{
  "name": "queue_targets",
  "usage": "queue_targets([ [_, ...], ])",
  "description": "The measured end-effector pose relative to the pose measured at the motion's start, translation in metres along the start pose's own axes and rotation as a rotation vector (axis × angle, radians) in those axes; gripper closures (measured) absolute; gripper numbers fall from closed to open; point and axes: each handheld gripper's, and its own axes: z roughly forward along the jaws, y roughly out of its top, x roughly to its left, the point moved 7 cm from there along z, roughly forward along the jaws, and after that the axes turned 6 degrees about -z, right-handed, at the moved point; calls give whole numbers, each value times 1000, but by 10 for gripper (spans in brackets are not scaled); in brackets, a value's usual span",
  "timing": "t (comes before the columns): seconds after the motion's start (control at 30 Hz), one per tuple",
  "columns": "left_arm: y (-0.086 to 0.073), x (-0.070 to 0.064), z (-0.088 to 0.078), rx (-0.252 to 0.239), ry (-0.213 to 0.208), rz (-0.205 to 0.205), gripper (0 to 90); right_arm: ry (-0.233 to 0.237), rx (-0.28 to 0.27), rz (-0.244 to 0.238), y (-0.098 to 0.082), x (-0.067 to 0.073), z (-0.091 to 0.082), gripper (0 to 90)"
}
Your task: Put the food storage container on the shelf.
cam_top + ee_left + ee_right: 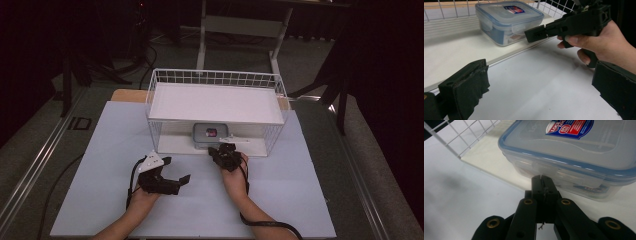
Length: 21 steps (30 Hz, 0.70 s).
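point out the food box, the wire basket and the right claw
food box (506,21), left gripper view, on its clear lid just below the label
wire basket (215,77), high view, on the back wire wall
right claw (543,185), right gripper view, at the shut tips right at the box's front latch

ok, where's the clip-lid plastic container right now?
The plastic container sits on the lower shelf of the white wire rack, near the open front edge at centre of the high view. The shut right hand-held gripper is at its front latch.
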Motion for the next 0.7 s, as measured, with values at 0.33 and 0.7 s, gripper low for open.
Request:
queue_targets([
  [0.33, 1, -1, -1, -5, 16, 41, 15, -21, -3, 20, 7, -8, 9, 899],
  [0.7, 0, -3, -2, -12, 7, 30, 15, -35, -10, 28, 15, -14, 19, 898],
])
